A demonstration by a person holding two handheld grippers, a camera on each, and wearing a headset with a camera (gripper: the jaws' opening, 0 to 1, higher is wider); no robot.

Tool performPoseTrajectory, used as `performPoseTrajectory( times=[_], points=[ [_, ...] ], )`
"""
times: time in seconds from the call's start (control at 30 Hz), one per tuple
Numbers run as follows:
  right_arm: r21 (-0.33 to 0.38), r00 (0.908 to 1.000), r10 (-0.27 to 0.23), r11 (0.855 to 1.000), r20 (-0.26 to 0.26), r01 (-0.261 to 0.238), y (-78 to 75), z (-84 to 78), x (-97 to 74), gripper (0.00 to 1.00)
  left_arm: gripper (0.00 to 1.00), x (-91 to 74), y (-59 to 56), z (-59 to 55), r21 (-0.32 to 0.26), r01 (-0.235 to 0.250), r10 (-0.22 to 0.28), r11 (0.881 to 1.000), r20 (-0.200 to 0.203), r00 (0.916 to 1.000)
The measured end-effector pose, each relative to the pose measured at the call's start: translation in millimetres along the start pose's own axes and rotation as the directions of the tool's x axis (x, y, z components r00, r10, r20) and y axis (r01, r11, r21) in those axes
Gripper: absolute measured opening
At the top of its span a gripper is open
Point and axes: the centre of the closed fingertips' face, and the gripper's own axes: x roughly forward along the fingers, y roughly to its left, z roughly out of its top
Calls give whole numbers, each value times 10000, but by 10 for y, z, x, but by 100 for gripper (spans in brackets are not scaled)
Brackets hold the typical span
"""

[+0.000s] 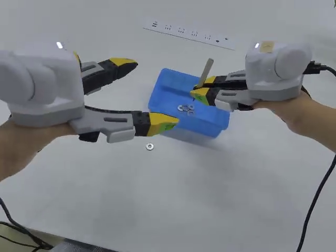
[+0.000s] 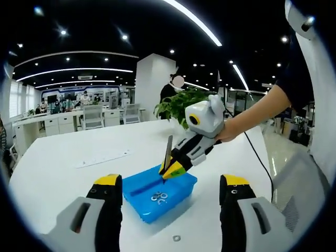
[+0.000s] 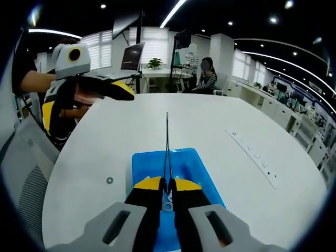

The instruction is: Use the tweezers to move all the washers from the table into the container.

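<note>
Pinches tweezers (image 1: 206,71) narrowly in right gripper (image 1: 198,94) fingers above blue container (image 1: 168,86); holds left gripper (image 1: 153,93) fingers wide, empty. Needs a reach toward 7 o'clock for lone washer (image 1: 150,146) on surface (image 1: 210,184) just outside it, nearer left gripper.

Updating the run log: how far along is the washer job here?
Done: several washers lie in the blue container. In hand: the right gripper is shut on the tweezers, over the container; whether the tips carry anything is too small to tell. The left gripper is open, holding nothing. Left: one washer on the table, apart from the container.
</note>
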Motion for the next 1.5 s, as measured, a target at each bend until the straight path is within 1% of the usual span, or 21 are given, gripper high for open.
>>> performPoseTrajectory(
  times=[0.03,0.07,0.13,0.17,0.27,0.37,0.43,0.47,0.5,0.53,0.57,0.6,0.63,0.7,0.8,0.9,1.0,1.17,1.23,1.43,1.5],
  points=[
    [-64,10000,15,10000,-18,-15,8,0,-9,8,74,82,-34,56,-403,385,-370,9984,378,9986],
    [-68,10000,28,10000,-22,-28,13,-1,-16,8,70,132,-22,75,-650,488,-455,9967,523,9976],
    [-166,9999,88,9998,-111,-90,33,-15,-28,8,68,232,12,70,-505,554,-537,9972,329,9980],
    [-318,9997,135,9994,-191,-141,49,-25,-36,8,65,285,-5,82,-249,769,-762,9967,266,9967],
    [-426,9994,273,9987,-209,-281,95,-20,-58,8,51,414,-5,87,-110,1195,-1194,9928,67,9928],
    [-614,9988,392,9973,-287,-409,131,-22,-64,8,49,538,-9,92,89,1542,-1540,9880,-203,9879],
    [-645,9986,442,9969,-274,-459,144,-16,-63,8,45,594,-19,119,245,1705,-1699,9851,-238,9852],
    [-717,9985,480,9962,-275,-498,157,-10,-63,8,40,623,-57,143,372,1995,-1987,9792,-260,9797],
    [-782,9982,516,9955,-294,-537,167,-7,-62,8,37,644,-71,157,523,2088,-2075,9766,-295,9778],
    [-831,9981,544,9949,-305,-568,173,-5,-61,8,33,671,-131,175,892,2368,-2333,9674,-477,9712],
    [-882,9979,571,9943,-321,-597,180,-4,-60,8,30,687,-151,177,1032,2472,-2422,9635,-583,9685],
    [-975,9975,611,9932,-352,-643,189,-3,-57,8,29,710,-121,143,1081,2642,-2581,9584,-672,9638],
    [-1051,9973,630,9922,-375,-666,194,-3,-55,8,29,722,-127,140,1130,2709,-2636,9559,-757,9617],
    [-1178,9967,688,9903,-432,-735,210,-4,-53,8,27,729,-181,131,1247,3062,-2955,9438,-970,9504],
    [-1322,9960,762,9878,-475,-819,231,4,-54,8,19,726,-202,115,1565,3226,-3050,9335,-1264,9439],
    [-1374,9957,805,9868,-460,-861,242,14,-52,8,16,728,-225,115,1552,3253,-3063,9328,-1344,9424],
    [-1493,9950,805,9848,-584,-884,238,-7,-49,8,11,718,-272,132,1608,3397,-3200,9267,-1361,9376],
    [-1546,9926,1000,9819,-686,-1096,287,-32,-59,8,9,676,-278,134,1626,3624,-3387,9177,-1560,9279],
    [-1574,9925,1001,9814,-701,-1101,288,-34,-60,8,9,657,-295,131,1614,3779,-3530,9117,-1634,9213],
    [-1600,9923,1059,9804,-637,-1149,299,-11,-59,8,8,643,-364,164,2016,3960,-3618,8959,-1865,9134],
    [-1609,9922,1069,9801,-633,-1159,303,-7,-62,8,7,641,-377,172,2241,3973,-3587,8899,-1942,9130]
  ],
)
